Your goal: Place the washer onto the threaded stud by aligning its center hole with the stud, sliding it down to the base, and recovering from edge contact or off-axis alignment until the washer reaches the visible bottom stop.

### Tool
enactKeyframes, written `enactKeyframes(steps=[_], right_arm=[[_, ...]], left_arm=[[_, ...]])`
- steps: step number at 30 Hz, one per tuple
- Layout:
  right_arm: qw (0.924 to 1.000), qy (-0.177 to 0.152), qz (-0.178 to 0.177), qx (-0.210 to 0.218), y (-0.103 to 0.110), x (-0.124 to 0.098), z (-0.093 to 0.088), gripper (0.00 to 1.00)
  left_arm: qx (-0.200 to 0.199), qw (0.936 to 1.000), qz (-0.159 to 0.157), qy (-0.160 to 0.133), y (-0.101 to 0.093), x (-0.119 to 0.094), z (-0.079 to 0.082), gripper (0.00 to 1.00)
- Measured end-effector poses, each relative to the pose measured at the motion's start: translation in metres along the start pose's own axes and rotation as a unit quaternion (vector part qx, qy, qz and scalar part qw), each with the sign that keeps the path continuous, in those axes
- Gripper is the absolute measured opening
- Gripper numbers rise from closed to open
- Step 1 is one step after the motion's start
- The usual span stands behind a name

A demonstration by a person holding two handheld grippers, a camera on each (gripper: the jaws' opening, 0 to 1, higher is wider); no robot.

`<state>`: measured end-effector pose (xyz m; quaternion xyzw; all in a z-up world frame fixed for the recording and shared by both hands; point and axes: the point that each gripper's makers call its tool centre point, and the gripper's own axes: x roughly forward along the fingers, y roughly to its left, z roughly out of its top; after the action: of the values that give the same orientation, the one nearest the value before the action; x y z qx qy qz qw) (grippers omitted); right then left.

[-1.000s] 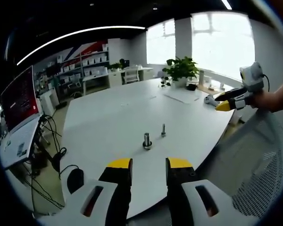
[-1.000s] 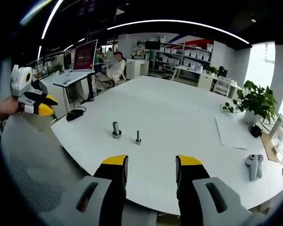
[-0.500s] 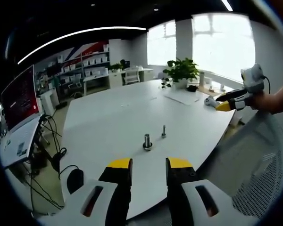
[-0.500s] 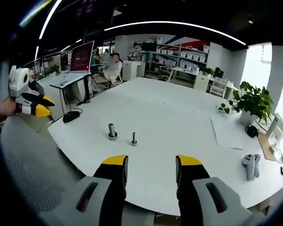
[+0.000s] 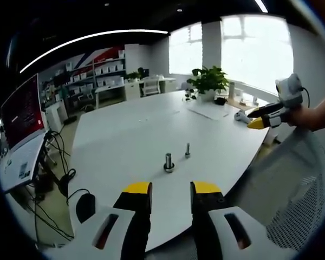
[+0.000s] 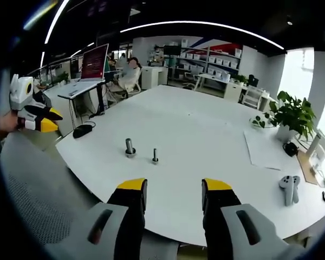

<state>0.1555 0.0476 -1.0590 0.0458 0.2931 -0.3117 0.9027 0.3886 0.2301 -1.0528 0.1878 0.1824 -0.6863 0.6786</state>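
Hovering off the worktop (image 5: 124, 135) edge, left tool (image 5: 170, 189) and right tool (image 6: 173, 187) both gape, empty; two upright studs (image 6: 130, 147) (image 6: 155, 156) stand near.

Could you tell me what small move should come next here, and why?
Probably bring the right gripper forward and down toward the two studs. Both grippers are open and hold nothing, back at the table edge. The left gripper is equally far back. No loose washer is clear; the thicker stud's base may carry it.
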Motion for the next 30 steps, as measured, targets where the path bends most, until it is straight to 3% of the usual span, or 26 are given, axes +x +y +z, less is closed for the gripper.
enactKeyframes(steps=[18, 30], right_arm=[[0.9999, 0.008, 0.006, -0.005, 0.003, 0.001, -0.003, 0.42], [0.9996, 0.003, 0.028, 0.001, 0.008, 0.005, -0.004, 0.42]], left_arm=[[-0.002, 0.9999, 0.010, -0.003, 0.002, -0.002, 0.004, 0.26], [-0.014, 0.9992, 0.031, 0.022, 0.012, 0.001, -0.005, 0.27]])
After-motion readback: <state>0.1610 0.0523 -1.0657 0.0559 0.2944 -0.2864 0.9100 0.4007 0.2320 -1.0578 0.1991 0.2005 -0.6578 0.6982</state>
